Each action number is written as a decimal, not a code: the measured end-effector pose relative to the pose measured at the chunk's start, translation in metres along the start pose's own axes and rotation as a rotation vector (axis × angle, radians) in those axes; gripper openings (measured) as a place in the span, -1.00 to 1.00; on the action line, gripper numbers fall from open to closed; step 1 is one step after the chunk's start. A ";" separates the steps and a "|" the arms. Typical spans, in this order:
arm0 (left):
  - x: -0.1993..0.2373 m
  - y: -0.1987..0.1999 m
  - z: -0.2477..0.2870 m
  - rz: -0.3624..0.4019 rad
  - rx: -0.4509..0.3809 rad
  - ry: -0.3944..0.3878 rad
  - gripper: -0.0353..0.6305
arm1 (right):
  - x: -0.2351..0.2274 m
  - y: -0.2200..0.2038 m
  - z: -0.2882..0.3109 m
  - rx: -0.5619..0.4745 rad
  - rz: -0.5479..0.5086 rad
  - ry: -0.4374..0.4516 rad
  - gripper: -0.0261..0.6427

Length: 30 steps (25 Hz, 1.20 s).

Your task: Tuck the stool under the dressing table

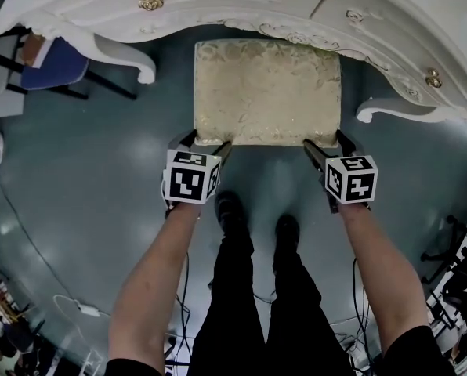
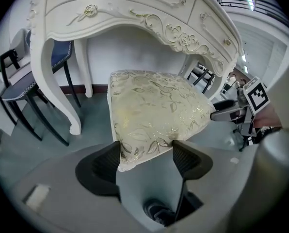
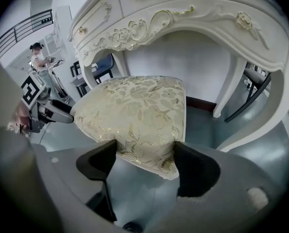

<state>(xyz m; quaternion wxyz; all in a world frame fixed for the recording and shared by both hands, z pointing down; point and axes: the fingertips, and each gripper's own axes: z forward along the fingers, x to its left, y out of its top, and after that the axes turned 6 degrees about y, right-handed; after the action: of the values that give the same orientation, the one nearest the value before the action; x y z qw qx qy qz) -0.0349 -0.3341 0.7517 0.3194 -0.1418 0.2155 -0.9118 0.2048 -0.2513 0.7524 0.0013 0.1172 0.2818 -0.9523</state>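
Jaws of left gripper (image 1: 204,142) and right gripper (image 1: 329,142): each closed on a near corner of stool (image 1: 266,91); dressing table (image 1: 241,6) opening straight ahead, equidistant.

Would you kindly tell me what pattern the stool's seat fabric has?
The stool seat is cream with a gold leafy pattern, clearest in the right gripper view.

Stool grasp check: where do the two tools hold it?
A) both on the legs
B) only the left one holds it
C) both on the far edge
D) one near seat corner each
D: the left tool and the right tool each have their jaws closed on a near corner of the stool seat.
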 end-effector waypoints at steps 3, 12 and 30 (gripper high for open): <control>0.006 0.005 0.002 0.022 -0.001 -0.021 0.20 | 0.003 0.002 0.003 -0.004 0.027 -0.032 0.20; 0.026 0.030 0.013 0.068 -0.030 -0.018 0.20 | 0.004 0.021 0.014 -0.050 0.069 -0.044 0.21; 0.041 0.054 0.011 0.014 -0.087 -0.022 -0.07 | -0.002 0.049 0.007 -0.163 0.170 -0.064 -0.33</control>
<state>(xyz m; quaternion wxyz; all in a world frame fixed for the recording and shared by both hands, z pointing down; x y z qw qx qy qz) -0.0334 -0.4022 0.7400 0.3215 -0.1641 0.2526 -0.8977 0.2089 -0.2967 0.7319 0.1005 0.1094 0.3470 -0.9260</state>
